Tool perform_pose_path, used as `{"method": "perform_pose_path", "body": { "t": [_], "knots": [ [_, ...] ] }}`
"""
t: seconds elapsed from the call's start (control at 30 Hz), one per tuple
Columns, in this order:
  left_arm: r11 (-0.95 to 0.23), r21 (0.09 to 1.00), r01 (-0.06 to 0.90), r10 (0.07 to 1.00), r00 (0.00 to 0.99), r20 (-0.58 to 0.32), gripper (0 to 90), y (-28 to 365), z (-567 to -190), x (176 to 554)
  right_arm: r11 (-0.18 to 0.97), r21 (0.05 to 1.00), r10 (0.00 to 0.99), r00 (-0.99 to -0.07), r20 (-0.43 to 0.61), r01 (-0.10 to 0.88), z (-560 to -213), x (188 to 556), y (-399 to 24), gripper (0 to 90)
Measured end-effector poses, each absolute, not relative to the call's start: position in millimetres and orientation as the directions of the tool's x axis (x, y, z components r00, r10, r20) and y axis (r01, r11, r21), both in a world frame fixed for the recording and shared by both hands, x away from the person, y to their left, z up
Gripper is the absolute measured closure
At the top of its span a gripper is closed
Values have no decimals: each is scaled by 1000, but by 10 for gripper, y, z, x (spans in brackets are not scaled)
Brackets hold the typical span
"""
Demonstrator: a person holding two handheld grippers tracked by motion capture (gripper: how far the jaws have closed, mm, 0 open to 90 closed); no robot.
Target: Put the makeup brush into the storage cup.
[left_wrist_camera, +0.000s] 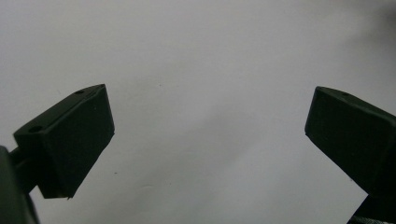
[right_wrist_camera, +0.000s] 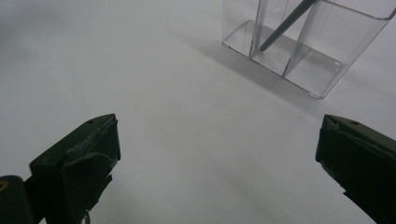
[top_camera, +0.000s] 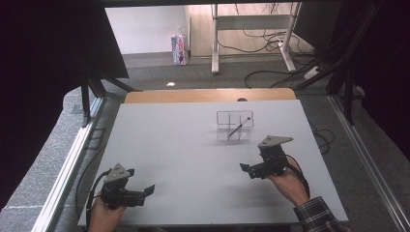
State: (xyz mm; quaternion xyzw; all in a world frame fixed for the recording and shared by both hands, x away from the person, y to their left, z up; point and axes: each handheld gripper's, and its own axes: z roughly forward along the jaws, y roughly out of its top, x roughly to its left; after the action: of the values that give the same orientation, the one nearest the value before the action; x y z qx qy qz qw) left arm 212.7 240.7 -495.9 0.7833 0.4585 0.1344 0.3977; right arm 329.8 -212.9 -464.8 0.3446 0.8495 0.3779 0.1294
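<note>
The left gripper (top_camera: pixel 145 191) rests low over the near left part of the white table (top_camera: pixel 169 145), held in the person's left hand (top_camera: pixel 104 212); its jaws stand wide apart with nothing between them, and in the left gripper view (left_wrist_camera: pixel 208 135) bare table surface lies between the 2 black jaws. The right gripper (top_camera: pixel 247 170) sits at the near right of the table, gripped by the right hand (top_camera: pixel 289 183), whose checked sleeve (top_camera: pixel 319 215) comes in at the near right corner. Its jaws are also spread wide and hold nothing; the right gripper view (right_wrist_camera: pixel 217 154) shows bare table between them.

Farther off, just beyond the right gripper and a little to its left, stands a clear plastic organizer (top_camera: pixel 234 125) with upright dividing walls forming several compartments. It is apart from both grippers. A thin dark pen (top_camera: pixel 240 127) leans tilted inside it, lower end on the floor of 1 compartment, upper end resting toward the far right rim. In the right gripper view the organizer (right_wrist_camera: pixel 299 51) stands at the far right, the pen (right_wrist_camera: pixel 287 23) slanting down into a middle compartment
</note>
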Motion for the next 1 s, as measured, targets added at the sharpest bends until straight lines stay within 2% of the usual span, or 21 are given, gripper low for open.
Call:
{"method": "perform_pose_path", "body": {
  "t": [1.0],
  "knots": [
    [-271,743,611,823,548,-150,19,2396,-4963,2129,497,727,694,-720,-7,473,-4589,3042,-2322,0]
  ]
}}
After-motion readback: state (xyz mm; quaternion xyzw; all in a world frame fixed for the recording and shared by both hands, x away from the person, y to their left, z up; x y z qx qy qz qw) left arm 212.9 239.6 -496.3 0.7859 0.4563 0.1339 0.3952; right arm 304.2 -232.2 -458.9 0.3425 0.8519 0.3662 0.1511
